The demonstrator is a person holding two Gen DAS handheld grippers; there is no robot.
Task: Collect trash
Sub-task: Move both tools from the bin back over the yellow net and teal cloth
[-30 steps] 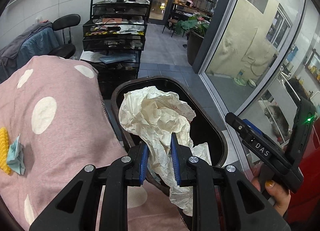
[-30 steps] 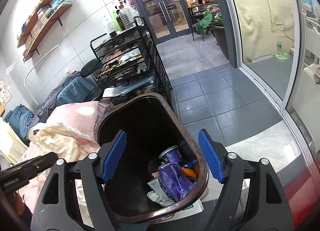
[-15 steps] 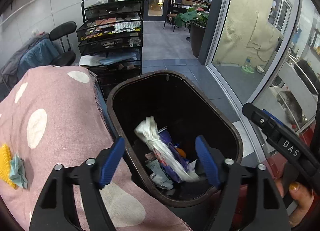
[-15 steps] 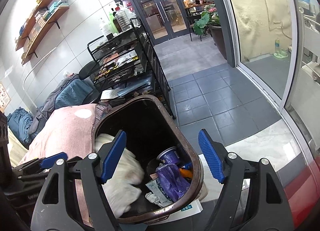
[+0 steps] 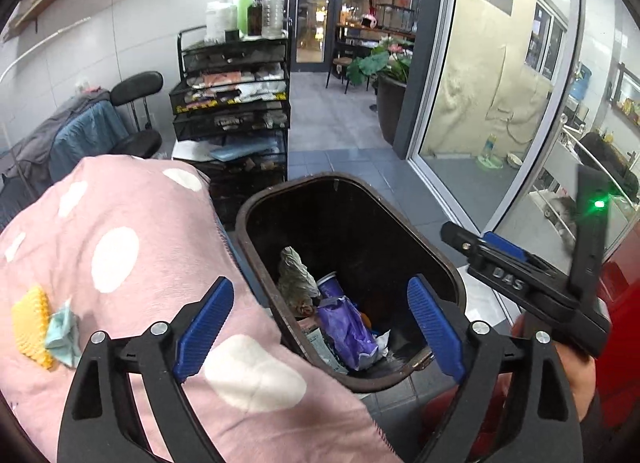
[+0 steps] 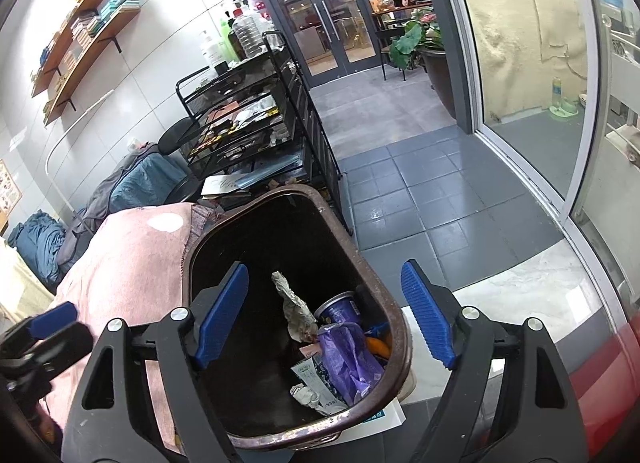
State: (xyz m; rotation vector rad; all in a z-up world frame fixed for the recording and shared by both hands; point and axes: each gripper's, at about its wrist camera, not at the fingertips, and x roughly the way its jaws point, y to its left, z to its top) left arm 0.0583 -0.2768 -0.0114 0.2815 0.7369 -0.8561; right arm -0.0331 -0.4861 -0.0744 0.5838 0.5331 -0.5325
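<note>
A dark brown trash bin [image 5: 256, 259] [image 6: 400, 347] stands on the floor beside a pink dotted blanket. Inside lie a crumpled paper [image 5: 294, 275] [image 6: 296, 311], a purple cup [image 5: 330, 283] [image 6: 340, 305], a purple wrapper [image 5: 350, 331] [image 6: 348, 359] and a small carton [image 6: 316, 377]. My left gripper [image 5: 320, 327] is open and empty above the bin's near left rim. My right gripper [image 6: 324, 317] is open and empty above the bin. The right gripper also shows in the left wrist view [image 5: 500, 259], to the right of the bin.
The pink blanket [image 5: 112, 263] [image 6: 132, 263] carries a yellow knit piece [image 5: 30, 323] and a pale green scrap [image 5: 64, 335]. A black wire rack [image 5: 232, 111] [image 6: 248, 123] with bottles stands behind the bin. A glass door [image 5: 492, 83] is at the right; tiled floor [image 6: 432, 191] lies beyond.
My left gripper opened and let go of the crumpled paper, which fell into the bin. The gripper then drew back toward the blanket. My right gripper stayed open over the bin.
</note>
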